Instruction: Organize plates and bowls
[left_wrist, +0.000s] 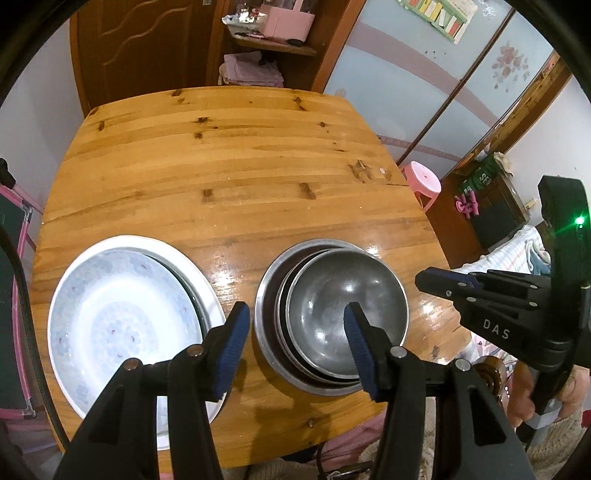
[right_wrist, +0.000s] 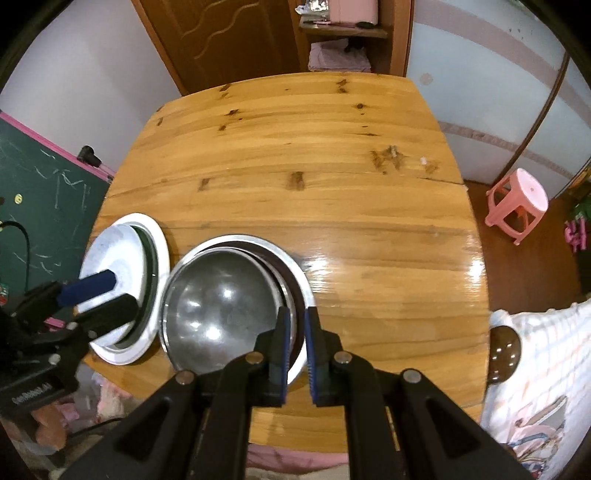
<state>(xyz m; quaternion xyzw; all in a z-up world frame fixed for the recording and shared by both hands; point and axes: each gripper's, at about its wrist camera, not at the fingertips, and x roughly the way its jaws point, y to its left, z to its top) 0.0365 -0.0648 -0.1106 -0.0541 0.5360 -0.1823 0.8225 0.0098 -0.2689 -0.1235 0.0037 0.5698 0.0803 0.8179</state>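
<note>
Several nested steel bowls (left_wrist: 332, 302) (right_wrist: 221, 306) sit near the front edge of the wooden table (left_wrist: 240, 166) (right_wrist: 295, 147). To their left is a stack of white plates (left_wrist: 122, 314) (right_wrist: 122, 266), a blue-patterned one on top. My left gripper (left_wrist: 295, 310) (right_wrist: 107, 295) hovers open above the gap between plates and bowls. Its pads touch nothing, and the left rim of the bowls shows between them from above. My right gripper (right_wrist: 297, 314) (left_wrist: 421, 280) is shut and holds nothing, just above the right rim of the bowls.
A pink stool (left_wrist: 424, 184) (right_wrist: 517, 203) stands on the floor to the table's right. A green chalkboard (right_wrist: 37, 203) leans at the left. A blanket-covered bed (right_wrist: 535, 369) with a dark knob (right_wrist: 504, 347) is at the right.
</note>
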